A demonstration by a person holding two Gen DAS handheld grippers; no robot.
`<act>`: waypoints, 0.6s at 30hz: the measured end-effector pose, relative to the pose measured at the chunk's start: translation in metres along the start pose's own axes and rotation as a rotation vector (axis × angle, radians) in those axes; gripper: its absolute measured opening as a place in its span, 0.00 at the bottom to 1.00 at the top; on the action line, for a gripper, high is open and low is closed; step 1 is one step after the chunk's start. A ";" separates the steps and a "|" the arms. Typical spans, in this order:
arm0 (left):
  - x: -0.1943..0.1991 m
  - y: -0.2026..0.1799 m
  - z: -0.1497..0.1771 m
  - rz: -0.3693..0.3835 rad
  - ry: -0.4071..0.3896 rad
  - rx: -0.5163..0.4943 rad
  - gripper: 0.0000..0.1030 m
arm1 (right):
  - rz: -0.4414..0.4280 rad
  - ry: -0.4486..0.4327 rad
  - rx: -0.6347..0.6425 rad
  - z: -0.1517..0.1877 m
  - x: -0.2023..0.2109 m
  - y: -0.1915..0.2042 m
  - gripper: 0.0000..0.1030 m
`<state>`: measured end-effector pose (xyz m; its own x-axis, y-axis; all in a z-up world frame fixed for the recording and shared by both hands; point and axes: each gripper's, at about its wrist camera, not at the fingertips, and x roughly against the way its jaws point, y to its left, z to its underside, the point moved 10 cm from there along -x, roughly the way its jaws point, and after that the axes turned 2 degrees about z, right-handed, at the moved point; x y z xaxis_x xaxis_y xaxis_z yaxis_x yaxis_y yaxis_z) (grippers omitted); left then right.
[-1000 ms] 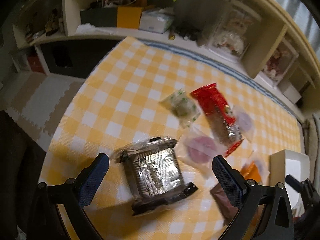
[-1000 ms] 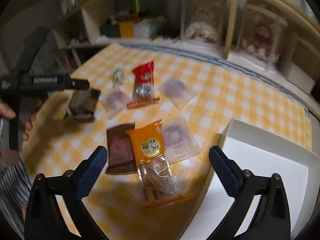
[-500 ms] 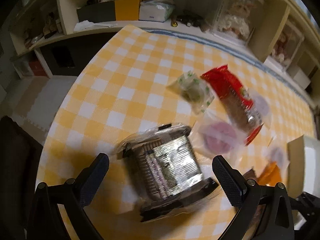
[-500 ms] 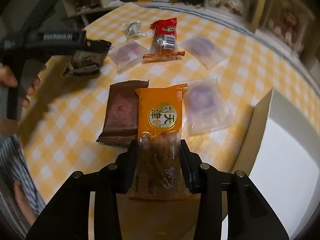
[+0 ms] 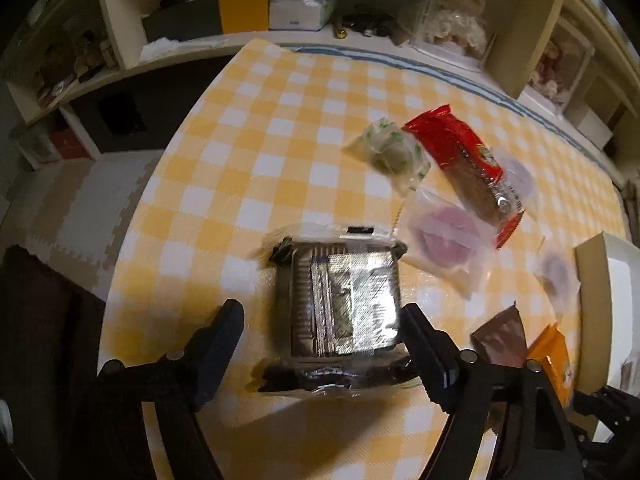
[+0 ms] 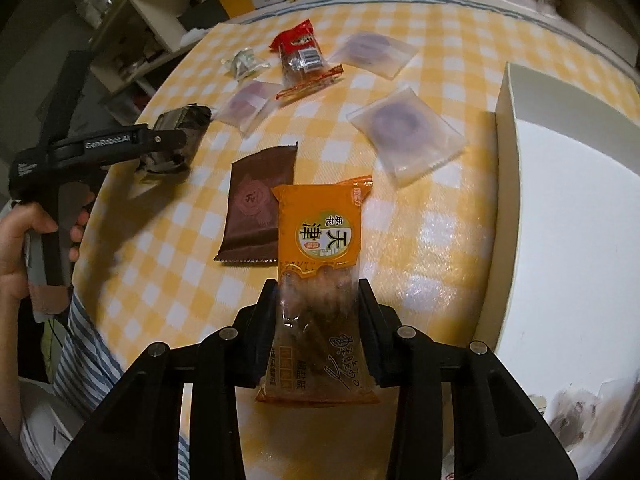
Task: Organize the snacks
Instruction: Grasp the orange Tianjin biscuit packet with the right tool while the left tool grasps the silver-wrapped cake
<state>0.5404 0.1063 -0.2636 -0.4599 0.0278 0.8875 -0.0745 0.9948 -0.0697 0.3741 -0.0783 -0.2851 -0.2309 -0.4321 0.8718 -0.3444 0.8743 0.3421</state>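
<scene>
We hold the long orange snack packet with a clear lower half [image 6: 320,280] in our right hand-held gripper [image 6: 318,312], whose fingers are clamped on the clear part from both sides. The packet's long axis runs straight out along the fingers, its orange printed end pointing away from us over the yellow-and-white checked worktop [image 6: 420,240]. We judge that gripping it near the tail keeps it steady for a swing to the open white box [image 6: 560,200] just to its right.

Our left hand-held gripper [image 5: 320,332] straddles the square foil-backed snack in clear wrap [image 5: 344,304], which lies flat on the worktop; the fingers stand apart, the right one touching or nearly touching the pack, the left one clear of it.

The flat brown sachet [image 6: 260,208] lies just beside the orange packet, its long axis roughly parallel.
</scene>
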 end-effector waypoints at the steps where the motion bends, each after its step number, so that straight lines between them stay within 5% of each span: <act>1: 0.001 -0.001 -0.002 -0.005 -0.004 -0.008 0.77 | -0.001 0.004 -0.001 0.000 -0.002 0.000 0.37; 11: -0.017 0.002 -0.005 0.011 0.008 0.043 0.75 | -0.030 -0.038 -0.069 -0.014 -0.008 -0.001 0.39; 14: -0.014 0.000 -0.007 0.045 -0.001 0.057 0.58 | -0.032 -0.045 -0.073 -0.014 -0.007 -0.003 0.35; 18: -0.003 0.003 -0.007 0.059 -0.016 0.095 0.51 | -0.027 -0.089 -0.066 -0.018 0.006 -0.006 0.34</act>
<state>0.5477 0.1099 -0.2634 -0.4797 0.0837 0.8734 -0.1297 0.9777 -0.1650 0.3914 -0.0822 -0.2756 -0.3031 -0.4710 0.8284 -0.2911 0.8735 0.3902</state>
